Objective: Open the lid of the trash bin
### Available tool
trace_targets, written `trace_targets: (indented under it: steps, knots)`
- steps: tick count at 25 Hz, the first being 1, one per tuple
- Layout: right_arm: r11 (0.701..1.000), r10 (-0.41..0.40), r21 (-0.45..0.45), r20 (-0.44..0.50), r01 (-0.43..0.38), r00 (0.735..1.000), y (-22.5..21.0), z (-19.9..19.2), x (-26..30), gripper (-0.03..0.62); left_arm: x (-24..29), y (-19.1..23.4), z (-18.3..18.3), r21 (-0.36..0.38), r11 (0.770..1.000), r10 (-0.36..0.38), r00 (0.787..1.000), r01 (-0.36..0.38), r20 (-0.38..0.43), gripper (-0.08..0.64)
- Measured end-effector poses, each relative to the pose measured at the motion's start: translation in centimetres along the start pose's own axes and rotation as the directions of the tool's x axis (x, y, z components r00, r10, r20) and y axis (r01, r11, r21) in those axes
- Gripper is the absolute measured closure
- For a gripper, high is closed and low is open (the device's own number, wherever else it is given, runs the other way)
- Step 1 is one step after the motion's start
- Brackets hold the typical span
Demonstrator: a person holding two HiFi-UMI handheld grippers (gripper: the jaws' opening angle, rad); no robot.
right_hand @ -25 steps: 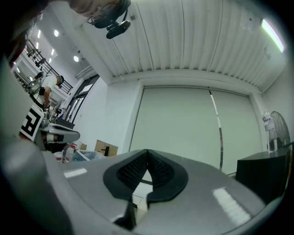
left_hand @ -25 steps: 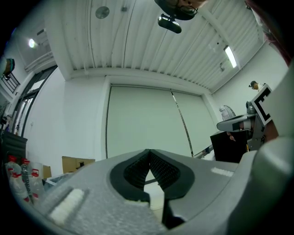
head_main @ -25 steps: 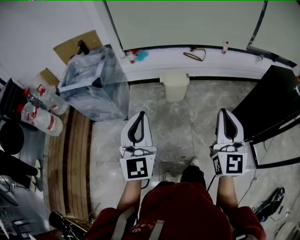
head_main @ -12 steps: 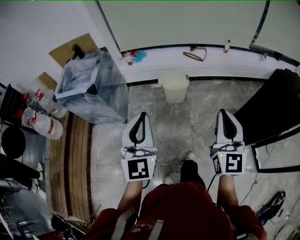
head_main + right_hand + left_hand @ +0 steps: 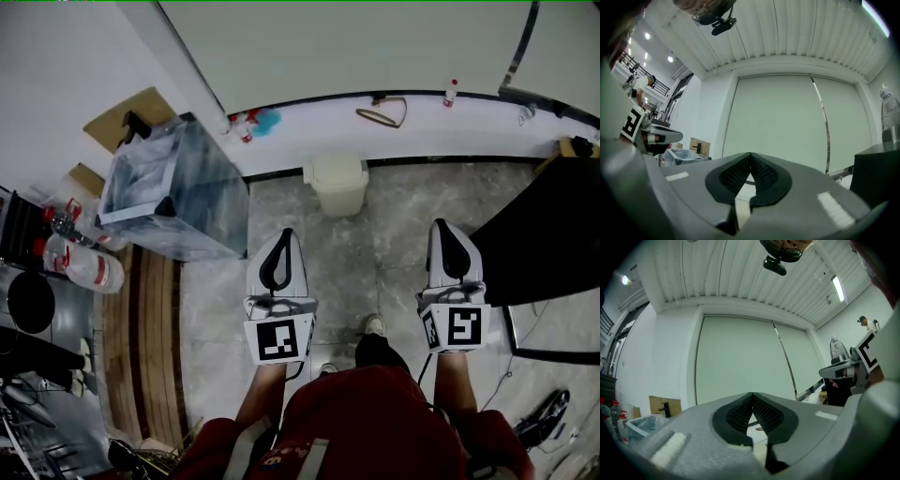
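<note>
- I see a small cream trash bin [image 5: 337, 185] standing on the grey stone floor, its back against the foot of a low white ledge [image 5: 487, 127].
- The lid [image 5: 337, 170] sits shut and flat on the trash bin, so whatever is inside stays hidden.
- My left gripper [image 5: 285, 233] hangs short of the trash bin and a little to its left, with the jaws together and nothing between them.
- My right gripper [image 5: 442, 224] hangs short of the trash bin and well to its right, its jaws likewise closed and empty.
- I judge the trash bin to be thin moulded plastic: light, stiff, smooth and somewhat slippery, and not fragile.
- Because it looks light, I expect it to slide or tip if I push the lid sideways, so one gripper may need to steady the body.
- The best hold appears to be the lid's front lip, the edge nearest me; I cannot tell whether it hinges or swings.
- Left of the trash bin stands a much larger clear bin [image 5: 169, 192], open at the top and lined with a clear bag; I cannot make out its contents.
- Further left of the trash bin lie plastic bottles [image 5: 82, 264] with red labels.
</note>
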State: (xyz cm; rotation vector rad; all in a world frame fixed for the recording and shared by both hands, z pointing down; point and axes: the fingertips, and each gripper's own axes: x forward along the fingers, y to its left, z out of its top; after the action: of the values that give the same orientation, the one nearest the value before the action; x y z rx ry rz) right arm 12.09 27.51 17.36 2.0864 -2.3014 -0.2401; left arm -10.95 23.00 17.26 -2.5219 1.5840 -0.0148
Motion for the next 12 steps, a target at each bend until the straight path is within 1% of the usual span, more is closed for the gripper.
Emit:
trace_targets:
  steps: [2,7,12]
  knots:
    - [1.000,-0.006,0.006,0.000,0.006,1.000,-1.9,-0.4,1.0,0.592,2.0,-1.1,0.2,0.002,1.000,-0.007,1.000,0.007,0.000,0.555]
    - [0.998,-0.057,0.030,-0.004,0.057,0.998,-7.3,-1.7,3.1,0.592,6.6,-3.6,0.2,0.009,1.000,-0.001,1.000,0.001,-0.002,0.555]
    - [0.997,-0.058,0.047,-0.008,0.058,0.998,-11.5,-3.1,5.2,0.592,10.6,-5.8,0.0,0.019,1.000,0.004,1.000,-0.003,-0.013,0.555]
